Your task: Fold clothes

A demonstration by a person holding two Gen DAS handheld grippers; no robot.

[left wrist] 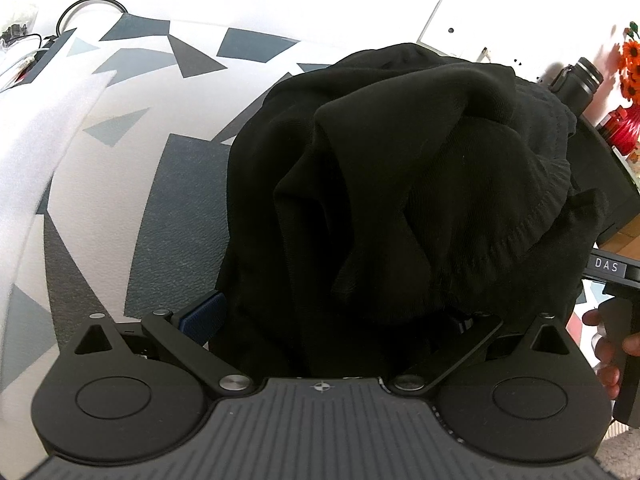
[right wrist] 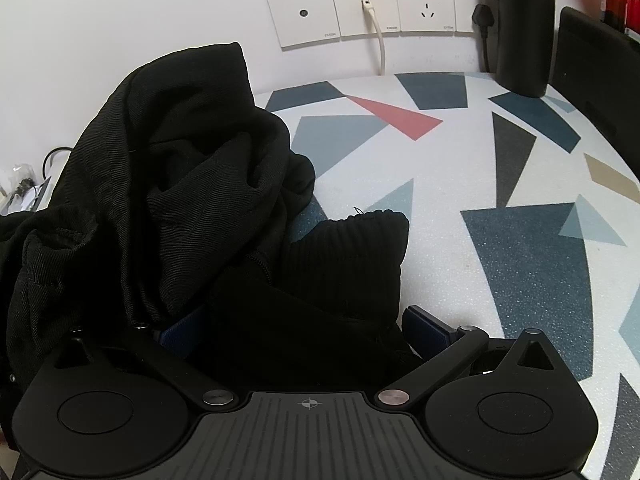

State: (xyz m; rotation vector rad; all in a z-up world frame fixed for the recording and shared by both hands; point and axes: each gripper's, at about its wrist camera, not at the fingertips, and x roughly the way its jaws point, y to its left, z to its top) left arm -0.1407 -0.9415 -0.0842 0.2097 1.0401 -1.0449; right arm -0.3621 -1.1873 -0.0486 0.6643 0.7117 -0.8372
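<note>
A black garment (left wrist: 400, 160) lies in a crumpled heap on the table with a geometric-patterned cover (left wrist: 120, 160). My left gripper (left wrist: 334, 316) is open, its blue pads (left wrist: 200, 316) far apart, with black cloth bunched between the fingers and hiding the right one. In the right wrist view the same garment (right wrist: 180, 160) piles up at the left, and a ribbed cuff (right wrist: 352, 248) rests on the table cover (right wrist: 520, 240). My right gripper (right wrist: 302, 326) is also open, with cloth lying between its pads (right wrist: 424, 324). A hand (left wrist: 600, 344) holds that gripper at the right edge.
Wall sockets (right wrist: 424, 4) with a white cable (right wrist: 378, 40) sit behind the table. A black bottle (right wrist: 520, 28) and a black box (right wrist: 592, 60) stand at the back right. A red vase with orange flowers (left wrist: 624, 128) is nearby. White foam (left wrist: 40, 152) lies at the left.
</note>
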